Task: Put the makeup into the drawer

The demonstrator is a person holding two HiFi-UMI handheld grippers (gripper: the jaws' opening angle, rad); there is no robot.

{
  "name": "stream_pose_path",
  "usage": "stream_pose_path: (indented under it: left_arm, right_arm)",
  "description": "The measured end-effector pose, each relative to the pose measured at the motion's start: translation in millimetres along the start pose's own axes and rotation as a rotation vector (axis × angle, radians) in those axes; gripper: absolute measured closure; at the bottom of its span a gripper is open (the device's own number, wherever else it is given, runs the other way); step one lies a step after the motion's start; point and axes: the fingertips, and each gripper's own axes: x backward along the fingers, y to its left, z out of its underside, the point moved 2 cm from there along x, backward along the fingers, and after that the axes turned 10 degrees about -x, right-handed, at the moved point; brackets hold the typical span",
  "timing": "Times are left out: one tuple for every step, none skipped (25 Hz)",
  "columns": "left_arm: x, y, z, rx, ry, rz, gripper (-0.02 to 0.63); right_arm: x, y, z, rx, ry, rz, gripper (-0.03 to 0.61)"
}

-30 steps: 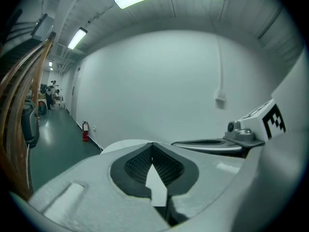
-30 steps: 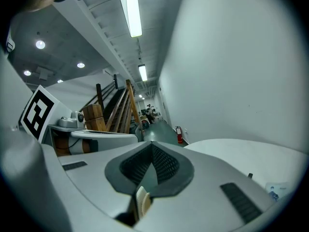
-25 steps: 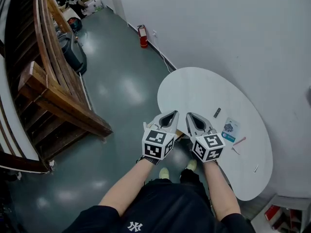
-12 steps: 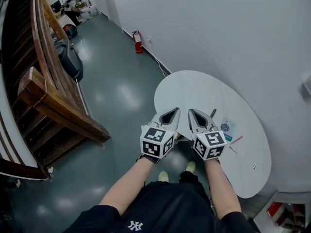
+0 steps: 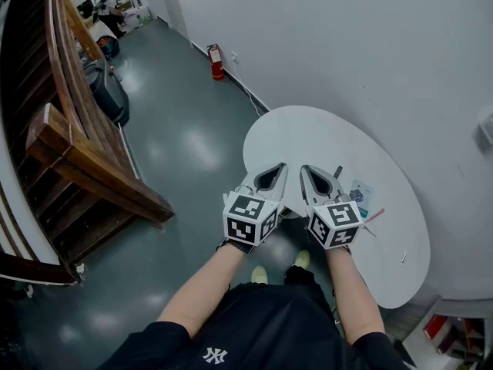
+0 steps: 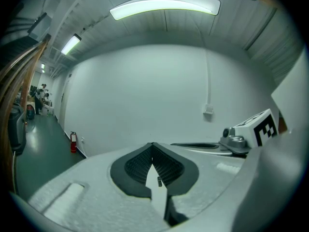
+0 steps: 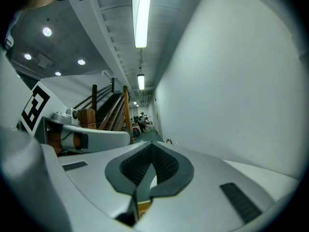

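Two grippers are held out side by side, one in each of the person's hands, over the near edge of one round white table (image 5: 308, 133). The left gripper (image 5: 275, 174) has its jaws pressed together, and its own view shows the ribbed pads (image 6: 140, 164) meeting at the tips with nothing between them. The right gripper (image 5: 310, 176) is the same, with its jaws together and empty. Each carries one cube with black-and-white square markers at its back, so there are two cubes in all. The grippers sit just beside each other without touching, both pointing nearly level toward the white wall (image 5: 347, 45).

The makeup (image 5: 363, 200) lies on the table, to the right of the right gripper and apart from it. I count five small pieces there, though they are so small that the count may be off by one:
- one short dark stick (image 5: 337, 173) just past the right gripper's tip
- one flat packet with blue print (image 5: 359, 194)
- one slim pink stick (image 5: 375, 216)
- one thin pale sliver (image 5: 370, 233) just beside the pink stick
- one tiny piece (image 5: 404, 257) nearer the table's right edge

One red fire extinguisher (image 5: 215, 62) stands at the foot of the wall beyond the table. One wooden staircase (image 5: 69, 153) rises on the left. Two pale shoes (image 5: 260, 274) show on the grey-green floor (image 5: 192, 145) under the person's forearms.
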Motion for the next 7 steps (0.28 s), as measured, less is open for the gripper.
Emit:
stream_pose_path:
  left_arm:
    - [-0.2,-0.7,-0.3,-0.001,-0.001,0.002,0.603]
    - [-0.4,-1.5,-0.5,-0.002,-0.001,0.003,0.603]
    - [-0.5,-2.2,-0.5,-0.003,-0.001,0.004,0.603]
    - [-0.7,-2.5,-0.5,-0.003,-0.001,0.005,0.603]
    - [-0.8,-2.5,-0.4,-0.003,-0.001,0.005,0.603]
    - [-1.0,-2.5,-0.3,-0.003,0.000,0.006,0.603]
    - [-1.2,-2.3,-0.2,-0.003,0.000,0.007,0.603]
  right_arm:
    - [0.5,-0.1,0.1,0.001,0.000,0.001,0.565]
    - [1.1,-0.2,0.4,0.001,-0.001,0.002,0.565]
    - [1.5,-0.2,0.6,0.002,-0.001,0.003,0.565]
    - [1.8,0.0,0.8,0.004,-0.001,0.004,0.565]
    - [1.8,0.2,0.8,0.005,0.000,0.004,0.565]
    - [1.8,0.5,0.9,0.007,0.001,0.005,0.565]
    - [1.7,0.8,0.8,0.009,0.001,0.005,0.565]
